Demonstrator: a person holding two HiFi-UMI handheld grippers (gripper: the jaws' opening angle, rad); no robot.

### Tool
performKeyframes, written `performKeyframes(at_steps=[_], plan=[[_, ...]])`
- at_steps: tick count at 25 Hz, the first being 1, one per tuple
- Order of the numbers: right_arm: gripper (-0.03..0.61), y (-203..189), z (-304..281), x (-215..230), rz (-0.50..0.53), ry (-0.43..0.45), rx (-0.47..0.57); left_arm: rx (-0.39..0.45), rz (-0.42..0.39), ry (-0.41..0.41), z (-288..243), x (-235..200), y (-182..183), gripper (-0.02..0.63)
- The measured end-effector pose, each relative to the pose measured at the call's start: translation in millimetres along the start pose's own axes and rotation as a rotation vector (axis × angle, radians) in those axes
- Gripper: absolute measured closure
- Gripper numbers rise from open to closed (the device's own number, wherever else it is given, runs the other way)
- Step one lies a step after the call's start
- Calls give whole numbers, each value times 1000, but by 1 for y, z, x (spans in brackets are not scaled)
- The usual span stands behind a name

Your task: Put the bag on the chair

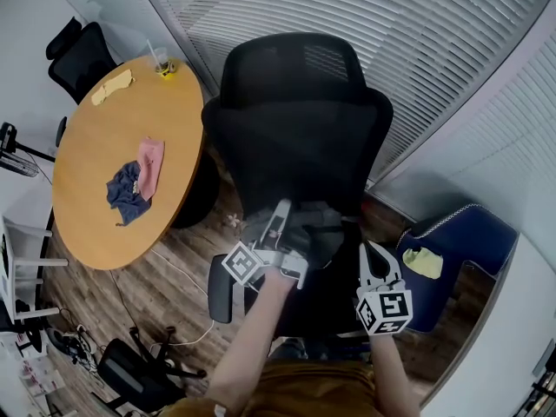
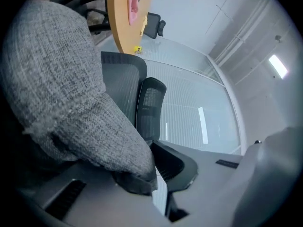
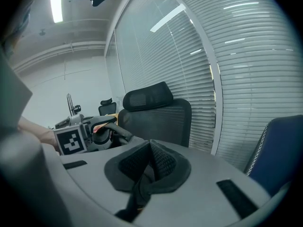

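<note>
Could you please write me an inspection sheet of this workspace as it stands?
Surface: chair seat mostly covered by the bag and arms; wood floor beneath.
Job's things: grey bag over the seat; resting or lifted, cannot tell.
Clutter: table holds a pink cloth, a blue cloth, a yellow cloth and a cup; yellow item on the armchair.
Grippers: left tool shut on the bag's fabric; right tool shut on a black strap.
Cables: white cable on the floor near the table.
Surroundings: blinds behind; second chair beyond the table.
</note>
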State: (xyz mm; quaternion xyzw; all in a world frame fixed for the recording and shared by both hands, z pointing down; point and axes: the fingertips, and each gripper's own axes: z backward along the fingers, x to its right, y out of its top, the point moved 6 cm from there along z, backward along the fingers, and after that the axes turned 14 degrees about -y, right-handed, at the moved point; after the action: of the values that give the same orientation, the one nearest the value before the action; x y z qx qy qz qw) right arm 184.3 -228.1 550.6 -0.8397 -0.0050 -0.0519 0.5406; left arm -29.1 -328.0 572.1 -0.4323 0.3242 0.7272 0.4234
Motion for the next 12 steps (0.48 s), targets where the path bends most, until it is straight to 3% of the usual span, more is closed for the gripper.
performKeyframes(at_steps=[4,12], plan=[[566,-1,0,0,-8,2,-3,-2,-74,28,-7,-5,5,592],[568,-1,2,3,-17,1,1,-21,-62,35,-9,-8,3,591]])
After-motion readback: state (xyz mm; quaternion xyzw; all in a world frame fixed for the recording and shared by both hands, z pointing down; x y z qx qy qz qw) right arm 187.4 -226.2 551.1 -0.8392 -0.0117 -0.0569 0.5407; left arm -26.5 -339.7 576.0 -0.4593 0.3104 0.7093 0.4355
